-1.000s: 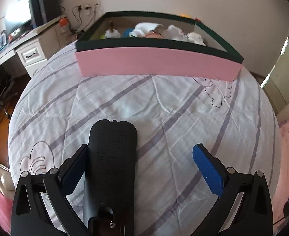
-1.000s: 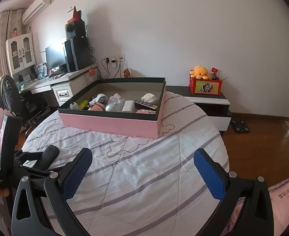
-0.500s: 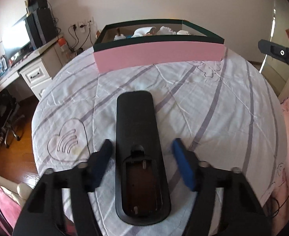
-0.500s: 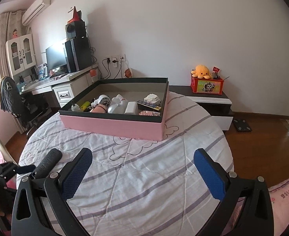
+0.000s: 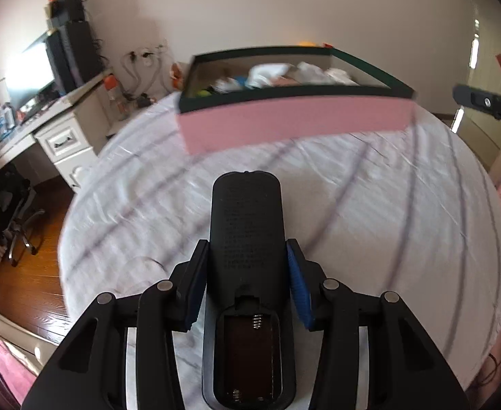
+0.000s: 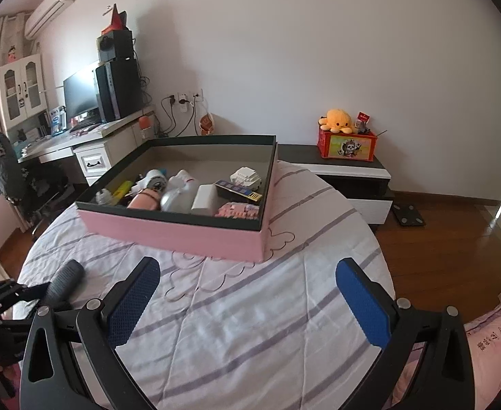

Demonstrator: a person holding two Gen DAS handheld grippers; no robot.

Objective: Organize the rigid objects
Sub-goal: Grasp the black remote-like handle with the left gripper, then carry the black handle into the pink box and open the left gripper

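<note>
A black remote control (image 5: 247,225) lies back side up, its battery bay open and empty. My left gripper (image 5: 247,249) has its jaws closing on it, and both blue pads touch its long sides around the middle. It stays sharp while the bed behind it blurs. In the right wrist view the remote (image 6: 64,282) sticks out of the left gripper (image 6: 8,294) at the lower left. My right gripper (image 6: 247,273) is open over the striped bedspread with nothing between its fingers. The pink box (image 5: 294,123) with a dark green rim (image 6: 175,235) sits on the bed's far side and holds several items.
The round bed (image 6: 250,324) has a white sheet with purple stripes. A desk with a monitor and speakers (image 6: 107,102) stands at the left, with a chair (image 6: 1,167) beside it. A low cabinet with an orange plush toy (image 6: 339,121) is at the right, over wooden floor.
The left jaws went from wide apart to closed on the remote's sides. The remote now sits centred between the pads, and the left view swung toward the box. The right gripper stayed open.
</note>
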